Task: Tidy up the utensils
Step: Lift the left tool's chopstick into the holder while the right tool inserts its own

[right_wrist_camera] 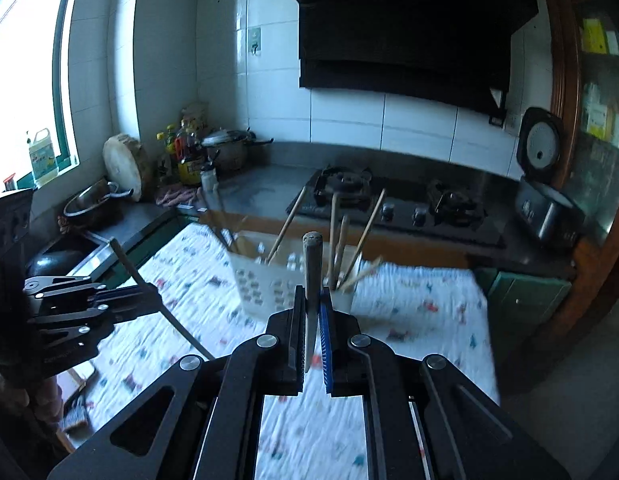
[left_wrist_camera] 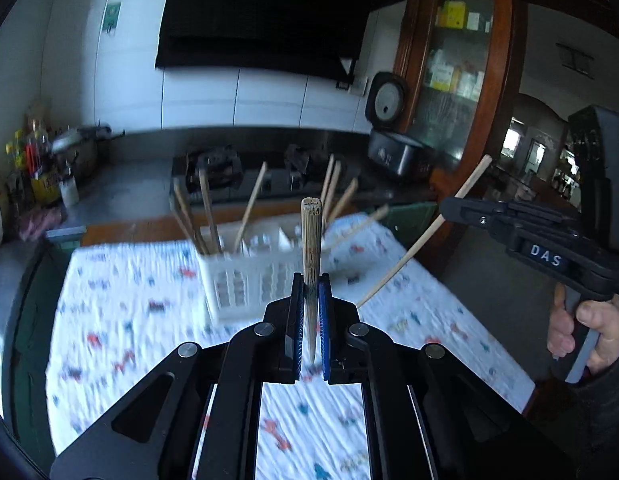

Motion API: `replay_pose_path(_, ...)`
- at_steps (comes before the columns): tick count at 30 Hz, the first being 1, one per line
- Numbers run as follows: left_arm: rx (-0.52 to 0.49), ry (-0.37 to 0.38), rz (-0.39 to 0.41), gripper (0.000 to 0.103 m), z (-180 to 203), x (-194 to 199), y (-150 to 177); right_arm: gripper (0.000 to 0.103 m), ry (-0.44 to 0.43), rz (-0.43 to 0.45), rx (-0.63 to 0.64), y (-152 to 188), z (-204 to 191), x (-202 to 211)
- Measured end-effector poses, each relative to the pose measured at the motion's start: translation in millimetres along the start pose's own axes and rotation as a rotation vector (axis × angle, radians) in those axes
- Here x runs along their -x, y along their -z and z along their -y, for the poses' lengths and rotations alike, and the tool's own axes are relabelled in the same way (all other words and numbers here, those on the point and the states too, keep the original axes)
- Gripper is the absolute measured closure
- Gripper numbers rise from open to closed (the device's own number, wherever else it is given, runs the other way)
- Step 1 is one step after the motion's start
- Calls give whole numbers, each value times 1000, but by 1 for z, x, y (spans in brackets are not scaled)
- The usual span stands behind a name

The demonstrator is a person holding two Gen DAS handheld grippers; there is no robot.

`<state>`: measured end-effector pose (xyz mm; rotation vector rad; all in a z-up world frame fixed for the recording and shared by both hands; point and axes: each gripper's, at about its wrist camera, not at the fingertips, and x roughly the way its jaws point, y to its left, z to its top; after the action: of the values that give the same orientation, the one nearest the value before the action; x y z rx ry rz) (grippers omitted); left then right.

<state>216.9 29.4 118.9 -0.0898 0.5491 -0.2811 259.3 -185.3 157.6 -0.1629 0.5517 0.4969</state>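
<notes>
Bamboo is what both grippers have hold of: the left gripper (left_wrist_camera: 310, 304) is closed tight on one chopstick (left_wrist_camera: 311, 240), pinched low on its thin half so the thick, blunt end stands up in front of the camera. The right gripper (right_wrist_camera: 312, 312) is clamped the same way on a second chopstick (right_wrist_camera: 312, 268), which looks greyer and more worn at its tip. Gripping near the narrow end probably leaves each stick free to be dropped point-down.

Just beyond the fingers, a white slotted basket (left_wrist_camera: 237, 280) sits on a patterned cloth (left_wrist_camera: 121, 312) over the table. Several more chopsticks (left_wrist_camera: 207, 212) lean out of its compartments at loose angles. Both held sticks hang above the cloth, apart from the basket.
</notes>
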Motion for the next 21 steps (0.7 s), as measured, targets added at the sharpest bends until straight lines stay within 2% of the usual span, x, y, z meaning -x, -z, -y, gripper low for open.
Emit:
replay_pose_path(7,-29,-74,117,97,-10,2,-75,96,40,73,-22,-54,19,-8)
replay_pose_path(11,-36,-125,146,97,-20,-7,-97,96,65,85,-36,-71,29,-23)
replay_pose_path(19,0,-192,129,97,-47,-42,-105,96,82,23,-33,-68,37,-78)
replay_pose_path(21,19,-179,113,97,-54,-53,-103,96,76,5,-42,-62,38,-90)
